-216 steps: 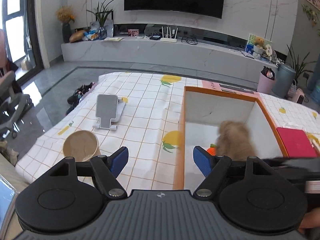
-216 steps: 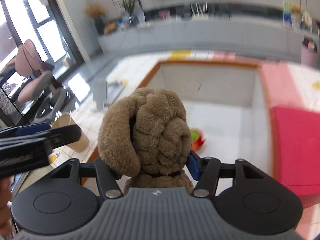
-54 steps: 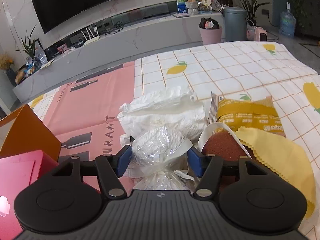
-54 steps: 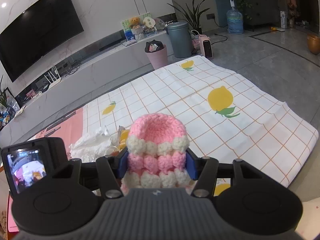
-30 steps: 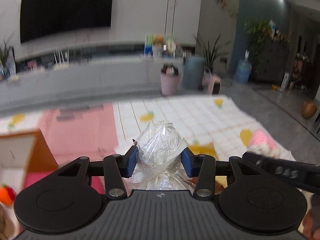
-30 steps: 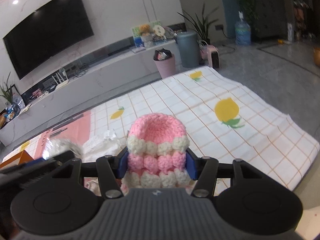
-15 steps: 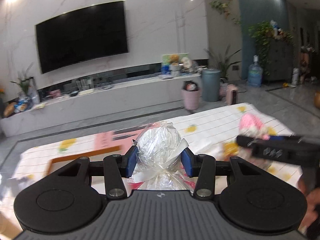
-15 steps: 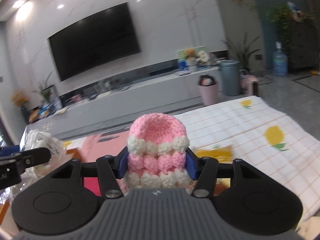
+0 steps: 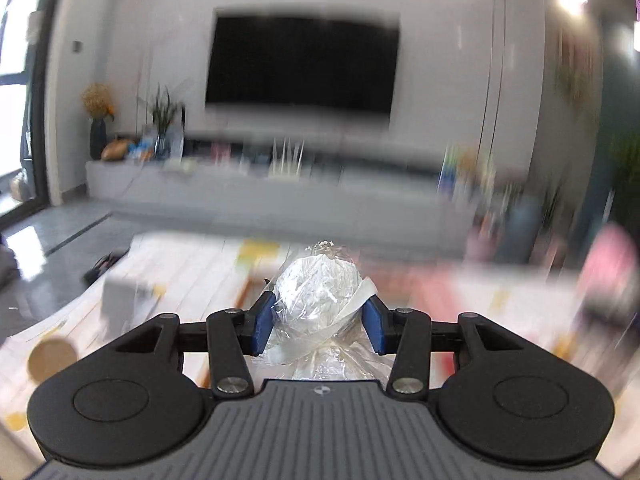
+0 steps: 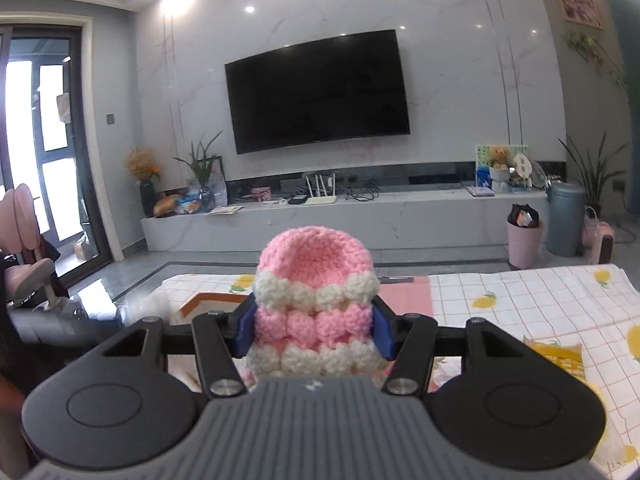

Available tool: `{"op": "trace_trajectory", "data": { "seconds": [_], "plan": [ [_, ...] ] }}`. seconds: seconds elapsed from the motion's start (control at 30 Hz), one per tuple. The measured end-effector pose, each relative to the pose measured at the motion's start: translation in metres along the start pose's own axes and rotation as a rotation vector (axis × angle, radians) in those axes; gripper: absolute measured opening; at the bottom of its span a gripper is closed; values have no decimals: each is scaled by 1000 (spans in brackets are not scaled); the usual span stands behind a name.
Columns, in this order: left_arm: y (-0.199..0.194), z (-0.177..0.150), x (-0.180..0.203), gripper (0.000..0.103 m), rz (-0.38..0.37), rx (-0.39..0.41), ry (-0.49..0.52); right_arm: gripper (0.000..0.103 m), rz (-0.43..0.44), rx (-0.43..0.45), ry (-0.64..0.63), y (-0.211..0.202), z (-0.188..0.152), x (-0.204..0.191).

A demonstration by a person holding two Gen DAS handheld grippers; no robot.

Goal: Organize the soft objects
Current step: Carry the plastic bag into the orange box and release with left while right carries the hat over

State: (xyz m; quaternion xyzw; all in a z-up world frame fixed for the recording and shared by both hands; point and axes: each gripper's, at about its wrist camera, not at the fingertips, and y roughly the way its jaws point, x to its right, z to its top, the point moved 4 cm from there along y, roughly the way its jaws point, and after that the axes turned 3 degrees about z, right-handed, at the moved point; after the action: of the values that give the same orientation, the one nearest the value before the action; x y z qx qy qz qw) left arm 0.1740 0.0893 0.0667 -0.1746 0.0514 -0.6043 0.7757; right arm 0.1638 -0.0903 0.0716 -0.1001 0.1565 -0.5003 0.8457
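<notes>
My left gripper [image 9: 319,322] is pinching a crinkled clear plastic bag [image 9: 320,292] between its blue pads [image 9: 264,322], held up above the table; that view is heavily smeared. My right gripper [image 10: 314,330] is clamped on a pink-and-white crocheted hat [image 10: 314,280], also held in the air. Below it lies a white checked tablecloth with lemon prints [image 10: 540,304] and a pink panel [image 10: 404,294]. The orange rim of a box [image 10: 200,300] shows just left of the hat, and a yellow packet [image 10: 556,356] lies on the cloth to the right. Ahead, a black wall-mounted TV [image 10: 318,90] hangs on a pale marble wall over a long low console [image 10: 340,216] carrying a white router [image 10: 320,192] and potted plants [image 10: 200,172]. A pink bin [image 10: 524,244] and a grey-blue bin [image 10: 566,218] stand on the grey tiled floor at right. A pink chair [image 10: 26,248] sits by the window at left.
</notes>
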Motion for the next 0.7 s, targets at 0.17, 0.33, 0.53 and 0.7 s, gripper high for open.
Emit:
{"op": "trace_trajectory", "data": {
  "seconds": [0.17, 0.33, 0.53, 0.7],
  "plan": [
    [-40, 45, -5, 53, 103, 206, -8, 57, -23, -26, -43, 7, -7, 7],
    [-51, 53, -3, 53, 61, 195, -24, 57, -8, -67, -13, 17, -15, 9],
    [-3, 8, 5, 53, -18, -59, 53, 57, 25, -72, -66, 14, -20, -1],
    [25, -37, 15, 53, 30, -186, 147, 57, 52, -84, -90, 13, -23, -6]
  ]
}}
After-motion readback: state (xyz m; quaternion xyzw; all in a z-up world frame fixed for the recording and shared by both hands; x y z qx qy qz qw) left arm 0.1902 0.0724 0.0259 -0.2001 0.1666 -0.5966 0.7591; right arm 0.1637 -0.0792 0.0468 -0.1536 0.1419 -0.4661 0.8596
